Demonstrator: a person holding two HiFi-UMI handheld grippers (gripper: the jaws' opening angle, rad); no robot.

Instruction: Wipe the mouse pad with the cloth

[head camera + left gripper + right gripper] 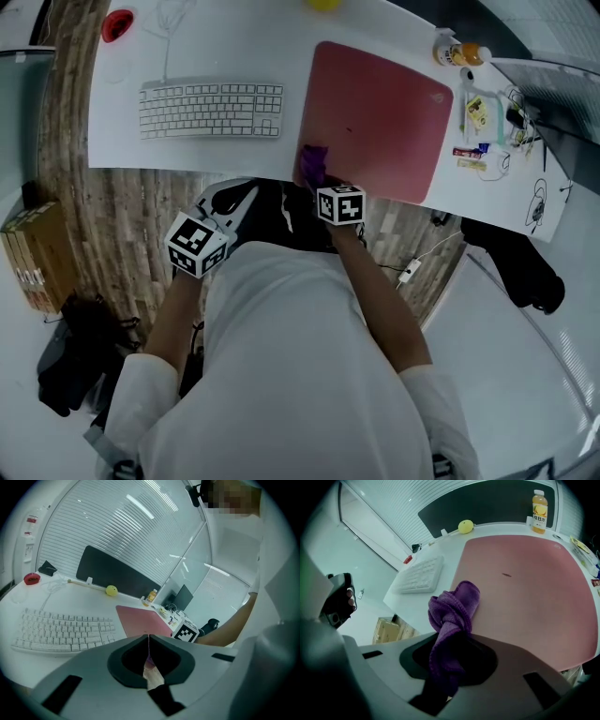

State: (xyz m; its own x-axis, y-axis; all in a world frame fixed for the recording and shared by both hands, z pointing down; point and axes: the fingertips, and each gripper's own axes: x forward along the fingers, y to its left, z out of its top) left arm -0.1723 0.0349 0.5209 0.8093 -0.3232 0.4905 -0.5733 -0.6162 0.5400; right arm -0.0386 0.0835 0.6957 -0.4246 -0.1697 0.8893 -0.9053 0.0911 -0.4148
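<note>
A pink mouse pad (375, 117) lies on the white desk (122, 141), right of the keyboard. A bunched purple cloth (312, 164) rests on the pad's near left corner. My right gripper (317, 181) is shut on it. In the right gripper view the cloth (454, 606) bulges out of the closed jaws (450, 644) onto the pad (525, 588). My left gripper (244, 194) hovers just off the desk's near edge, below the keyboard. Its jaws (148, 641) meet in a thin seam with nothing held, and the pad (140, 620) shows beyond them.
A white keyboard (212, 110) lies left of the pad. An orange drink bottle (461, 53) and a yellow ball (323, 4) stand at the desk's back, a red object (117, 25) at far left. Small cluttered items (483, 131) sit right of the pad. Boxes (33, 258) stand on the floor.
</note>
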